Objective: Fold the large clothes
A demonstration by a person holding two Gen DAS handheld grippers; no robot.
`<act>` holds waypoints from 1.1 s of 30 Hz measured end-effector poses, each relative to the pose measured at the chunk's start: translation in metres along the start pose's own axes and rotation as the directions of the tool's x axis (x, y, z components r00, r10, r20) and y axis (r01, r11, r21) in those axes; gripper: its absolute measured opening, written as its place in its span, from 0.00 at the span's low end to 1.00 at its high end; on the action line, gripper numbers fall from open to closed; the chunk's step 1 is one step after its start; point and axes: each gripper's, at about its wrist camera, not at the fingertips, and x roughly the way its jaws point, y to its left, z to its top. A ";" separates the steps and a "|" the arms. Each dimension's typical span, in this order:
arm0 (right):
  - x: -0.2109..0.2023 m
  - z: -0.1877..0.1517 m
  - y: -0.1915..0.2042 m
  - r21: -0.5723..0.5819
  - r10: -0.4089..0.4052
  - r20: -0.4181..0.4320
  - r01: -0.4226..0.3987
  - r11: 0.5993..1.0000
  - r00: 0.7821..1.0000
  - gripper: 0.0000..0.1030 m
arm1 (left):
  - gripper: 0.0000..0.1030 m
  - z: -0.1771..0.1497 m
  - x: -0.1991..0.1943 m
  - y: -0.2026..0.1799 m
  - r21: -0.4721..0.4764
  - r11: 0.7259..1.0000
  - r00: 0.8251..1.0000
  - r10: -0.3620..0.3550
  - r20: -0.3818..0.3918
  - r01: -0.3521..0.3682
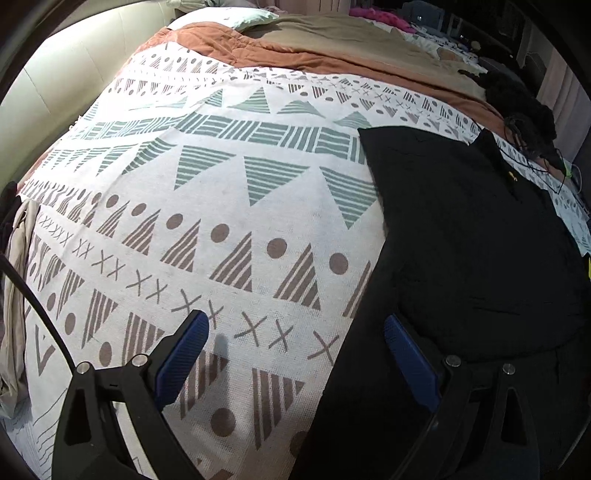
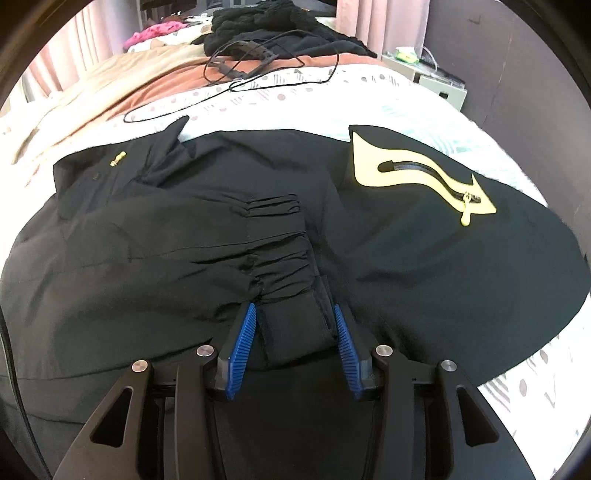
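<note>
A large black jacket [image 2: 406,258] with a yellow zip-pocket patch [image 2: 417,173] lies spread on the patterned bedspread [image 1: 221,221]. One sleeve is folded across its body, with the gathered cuff [image 2: 288,280] pointing toward me. My right gripper [image 2: 293,325] is open, its blue pads on either side of the cuff end, not closed on it. My left gripper [image 1: 295,343] is open and empty, hovering over the bedspread at the jacket's left edge [image 1: 369,295]; its right finger is over the black fabric.
An orange quilt [image 1: 295,55] and tan blanket [image 1: 351,37] lie beyond the bedspread. A black cable [image 2: 258,81] and dark clothes [image 2: 280,26] lie past the jacket. A small cabinet [image 2: 439,81] stands at the right. A beige cloth [image 1: 18,277] hangs at the bed's left edge.
</note>
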 end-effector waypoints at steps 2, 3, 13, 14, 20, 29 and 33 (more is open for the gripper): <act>-0.011 -0.001 -0.015 0.109 0.126 0.003 -0.126 0.986 0.992 0.41 | 0.95 0.003 -0.016 -0.001 -0.006 0.999 0.998 -0.051 0.040 0.052; -0.019 -0.001 -0.023 0.151 0.168 0.019 -0.169 0.974 0.986 0.44 | 0.95 0.005 -0.023 -0.001 -0.019 0.996 0.995 -0.083 0.058 0.084; -0.071 -0.039 -0.057 0.269 0.232 0.141 -0.263 0.927 0.962 0.87 | 0.95 0.004 -0.066 -0.023 -0.015 0.976 0.969 -0.212 0.123 0.216; -0.072 -0.045 -0.064 0.293 0.238 0.146 -0.272 0.917 0.960 0.87 | 0.95 0.003 -0.070 -0.026 -0.005 0.974 0.966 -0.225 0.125 0.227; -0.096 -0.065 -0.083 0.377 0.146 0.160 -0.197 0.905 0.976 0.87 | 0.96 -0.004 -0.093 -0.041 0.006 0.952 0.941 -0.303 0.149 0.306; -0.113 -0.088 -0.127 0.446 0.150 0.258 -0.255 0.858 0.955 0.87 | 1.00 -0.016 -0.119 -0.084 0.110 0.929 0.909 -0.369 0.193 0.354; -0.099 -0.100 -0.156 0.476 0.159 0.249 -0.264 0.839 0.955 0.87 | 1.00 -0.020 -0.118 -0.099 0.129 0.928 0.912 -0.369 0.179 0.350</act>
